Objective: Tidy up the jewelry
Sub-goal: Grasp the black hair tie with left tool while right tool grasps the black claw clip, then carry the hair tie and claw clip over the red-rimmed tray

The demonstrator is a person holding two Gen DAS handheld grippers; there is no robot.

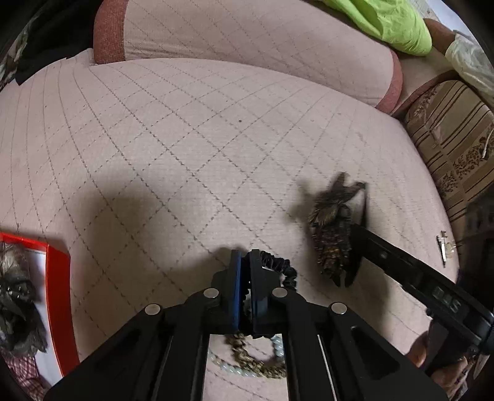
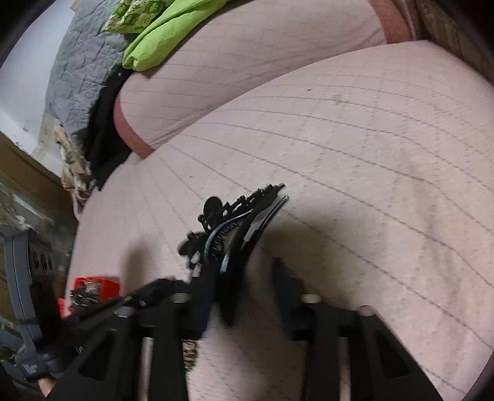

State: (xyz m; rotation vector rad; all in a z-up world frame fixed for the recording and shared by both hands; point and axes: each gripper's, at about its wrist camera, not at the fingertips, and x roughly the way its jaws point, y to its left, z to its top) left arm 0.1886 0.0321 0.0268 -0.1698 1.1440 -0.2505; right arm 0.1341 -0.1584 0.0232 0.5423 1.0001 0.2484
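Note:
My left gripper [image 1: 245, 256] is shut on a black fabric scrunchie [image 1: 282, 270] just above the pink quilted bed. Under it lie a pale bead bracelet [image 1: 228, 367] and a brownish braided bracelet [image 1: 247, 357]. My right gripper [image 2: 244, 271] has its jaws apart, with a black ornate hair clip [image 2: 234, 222] resting against the left finger; the view is blurred. In the left wrist view the right gripper [image 1: 349, 277] carries that dark feathered, beaded hair clip [image 1: 332, 228]. A red-rimmed box [image 1: 57, 296] with dark hair ornaments stands at the left; it also shows in the right wrist view [image 2: 95, 285].
A pink bolster pillow [image 1: 247, 40] lies across the back of the bed [image 1: 185, 138]. Green cloth [image 1: 389, 21] lies behind it. A striped brown cushion [image 1: 454, 138] is at the right. A small metal clip [image 1: 443, 246] lies near the right edge.

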